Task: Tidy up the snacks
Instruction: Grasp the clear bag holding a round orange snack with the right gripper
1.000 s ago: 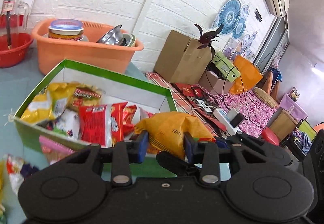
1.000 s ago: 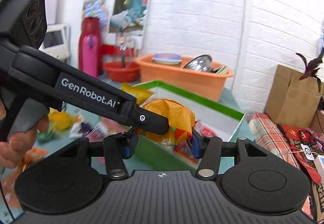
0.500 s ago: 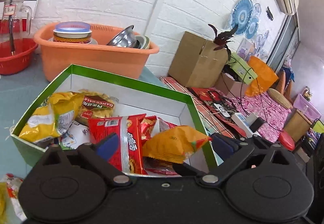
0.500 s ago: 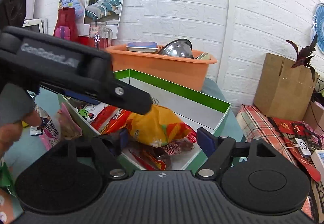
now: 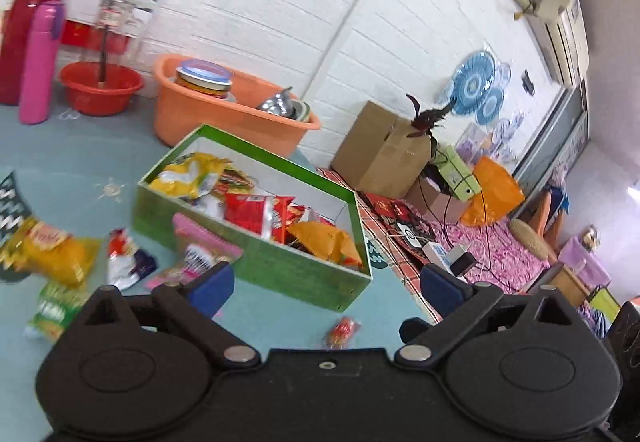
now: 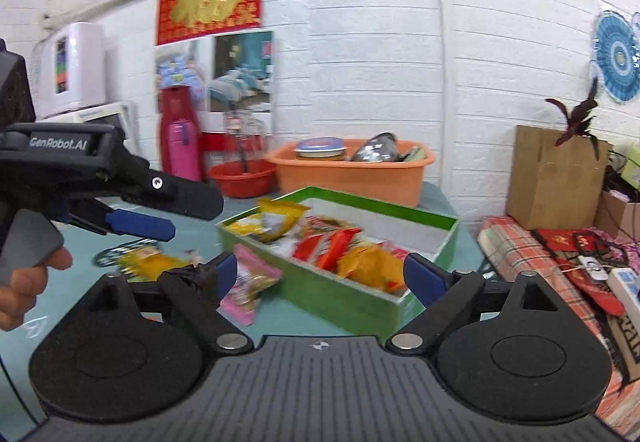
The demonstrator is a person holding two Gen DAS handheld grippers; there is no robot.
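Snack packs: ~5 in green box (image 5: pixel 280 266), ~5 outside.

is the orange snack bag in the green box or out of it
In. The orange snack bag lies inside the green box, at its near right corner beside red packets; both grippers are open and clear of it.

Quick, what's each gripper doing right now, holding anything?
Left gripper: open, empty; jaws have just been opening, nothing between them.
Right gripper: open, empty; jaws have just been opening, nothing between them.
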